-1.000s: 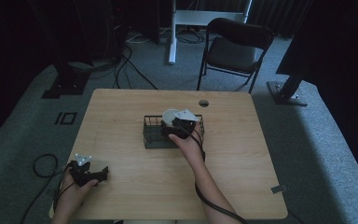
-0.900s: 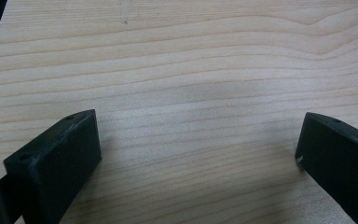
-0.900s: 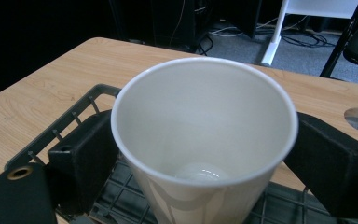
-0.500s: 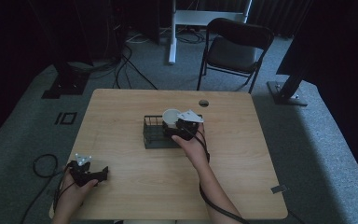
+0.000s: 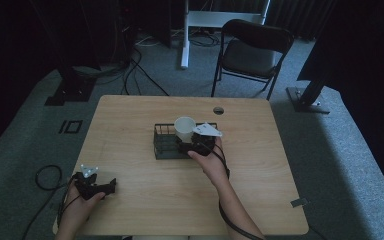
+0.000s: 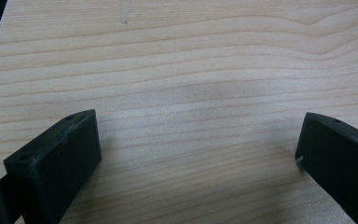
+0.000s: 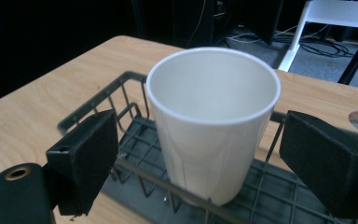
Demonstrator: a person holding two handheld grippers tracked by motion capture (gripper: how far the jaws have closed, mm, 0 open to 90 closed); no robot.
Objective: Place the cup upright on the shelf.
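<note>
Dim room, wooden desk. Right gripper over desk centre, jaws spread either side of white cup upright in black wire basket, not touching. Left gripper spread, resting near desk's near-left corner; basket's near edge cut off.

High view is looking down on the whole table from the person's edge | left gripper view is hugging bare tabletop | right gripper view is facing the basket close, shared with high view

A lab: dark curtains, floor cables, equipment stands.
</note>
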